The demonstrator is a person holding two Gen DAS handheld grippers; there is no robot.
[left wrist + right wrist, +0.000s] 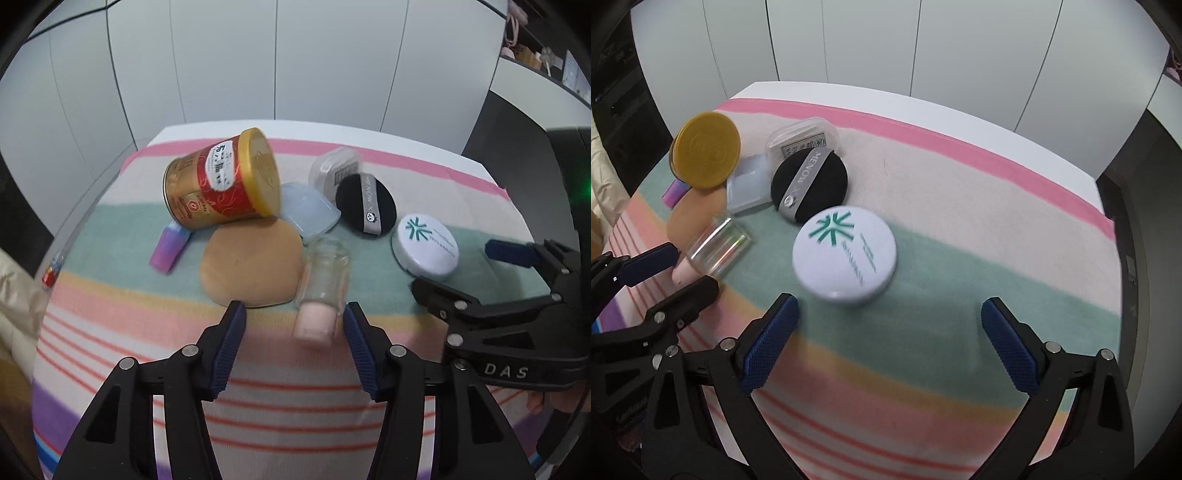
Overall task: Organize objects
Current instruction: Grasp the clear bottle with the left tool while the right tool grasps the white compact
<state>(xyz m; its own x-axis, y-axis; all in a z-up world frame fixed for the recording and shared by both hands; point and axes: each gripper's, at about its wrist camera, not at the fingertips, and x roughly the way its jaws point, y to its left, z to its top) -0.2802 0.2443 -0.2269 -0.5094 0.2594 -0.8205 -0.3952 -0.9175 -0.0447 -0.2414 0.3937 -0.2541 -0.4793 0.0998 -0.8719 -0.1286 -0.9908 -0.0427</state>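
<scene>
Objects for organizing are lying clustered on the striped cloth point(110, 295) covering the table point(221, 127) I am working over. The red and gold canister point(218, 181) is lying tipped on its side at the far left, its gold lid point(706, 156) facing right, and it is resting partly on the tan round puff point(251, 264). Just right of the canister, a clear blue-tinted plastic case point(310, 212) is touching the puff's far edge. The black puff point(365, 205) with the grey band is leaning on a clear lidded box point(334, 168) behind it. The white round compact point(845, 253) with the green logo is sitting nearest my right side, apart from the black puff. The clear bottle point(323, 284) with the pink cap is lying on its side, cap toward me, beside the tan puff. A small purple tube point(170, 247) is poking out from under the canister.

My left hand-held gripper point(295, 321) is hovering with its jaws spread, holding nothing, the pink cap lying just inside the right finger. My right hand-held gripper point(890, 310) is gaping wide and carrying nothing, with the white compact just ahead of its tips.
</scene>
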